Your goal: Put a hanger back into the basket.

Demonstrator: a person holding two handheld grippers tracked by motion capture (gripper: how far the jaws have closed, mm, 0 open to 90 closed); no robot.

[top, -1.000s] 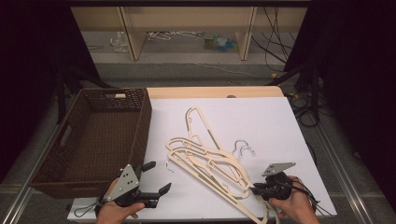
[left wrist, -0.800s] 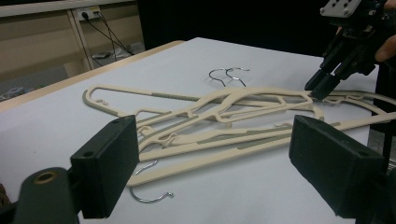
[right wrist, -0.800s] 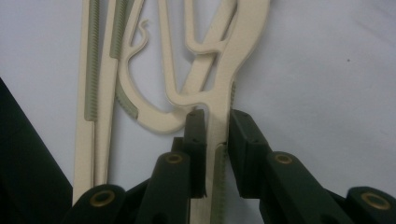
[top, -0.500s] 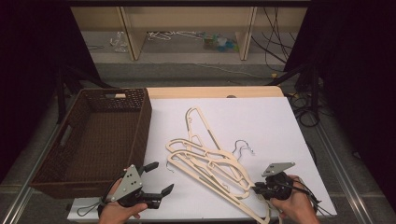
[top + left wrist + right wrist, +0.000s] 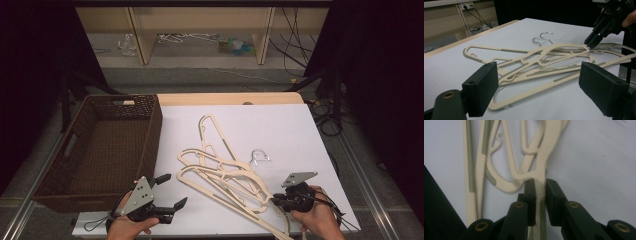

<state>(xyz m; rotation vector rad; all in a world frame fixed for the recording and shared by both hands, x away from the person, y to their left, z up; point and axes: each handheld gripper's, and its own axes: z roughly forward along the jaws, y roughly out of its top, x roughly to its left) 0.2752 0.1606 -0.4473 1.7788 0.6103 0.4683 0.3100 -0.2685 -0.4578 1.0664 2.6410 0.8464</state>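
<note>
The right gripper [image 5: 540,192] has its matte black, blocky jaws clamped on a flat cream plastic hanger bar [image 5: 541,190], whose lower edge carries a ridged grey-green grip strip. That bar belongs to the pile of hangers [image 5: 225,175], a tangle of thin, smooth, curved frames with bent wire hooks [image 5: 259,155] of bright metal, lying near the front middle of the white-covered bench [image 5: 280,130]. The left gripper [image 5: 172,192] hovers at the bench's front left, its square rubbery jaws wide apart with nothing between them. Beside it stands a dark brown woven basket [image 5: 150,135], rectangular, with a slot handle in each of two walls.
</note>
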